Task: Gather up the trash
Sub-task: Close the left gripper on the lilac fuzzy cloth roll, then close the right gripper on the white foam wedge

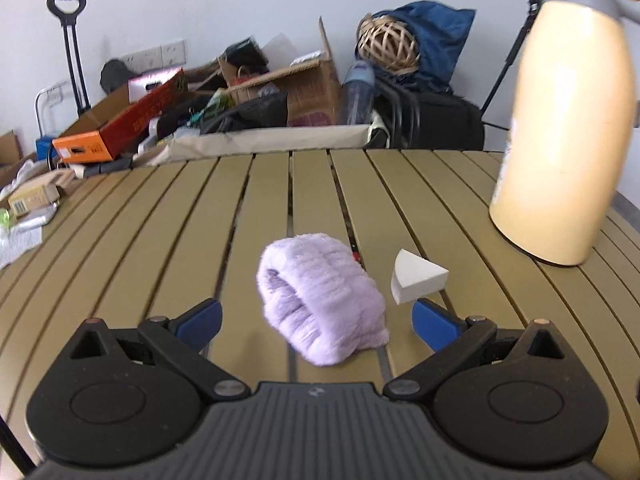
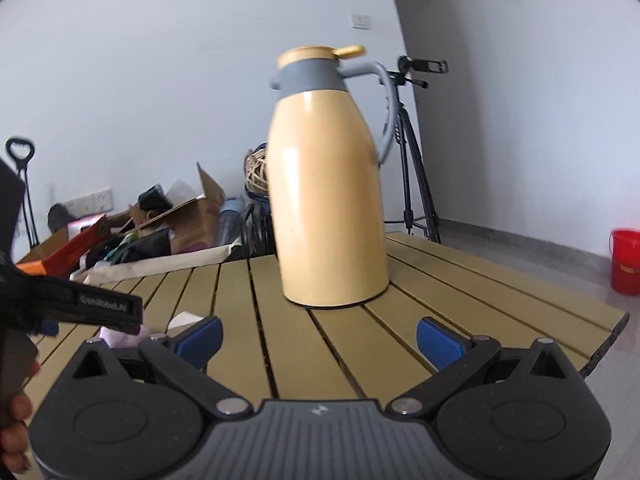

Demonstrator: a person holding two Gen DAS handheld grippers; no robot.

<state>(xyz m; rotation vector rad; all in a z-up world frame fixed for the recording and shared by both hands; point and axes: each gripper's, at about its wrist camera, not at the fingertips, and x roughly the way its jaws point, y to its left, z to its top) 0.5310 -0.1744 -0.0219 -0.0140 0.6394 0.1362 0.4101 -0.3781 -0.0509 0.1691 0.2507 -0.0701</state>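
Stock as I see it from my two wrist cameras:

- Left gripper (image 1: pixel 318 322): jaws spread wide, nothing held. It hovers low over the slatted table (image 1: pixel 160 220), blue pads on either side of the item below.
- Purple fluffy band (image 1: pixel 322 298): a rolled plush loop lying on the table between my left pads, touching neither as far as I can tell.
- White wedge (image 1: pixel 418 276): sponge-like, just right of the band, close to the right-hand pad.
- Small red bit (image 1: pixel 355 256): behind the band; too small to identify.
- Jug (image 2: pixel 328 184): cream body, grey collar and handle, upright on the table.
- Right gripper (image 2: pixel 318 338): jaws wide, empty, facing the jug, well short of it.
- Beyond the table's far edge: a heap of boxes (image 1: pixel 120 128) and bags, a tripod (image 2: pixel 412 160), a red bucket (image 2: pixel 626 260) on the floor.
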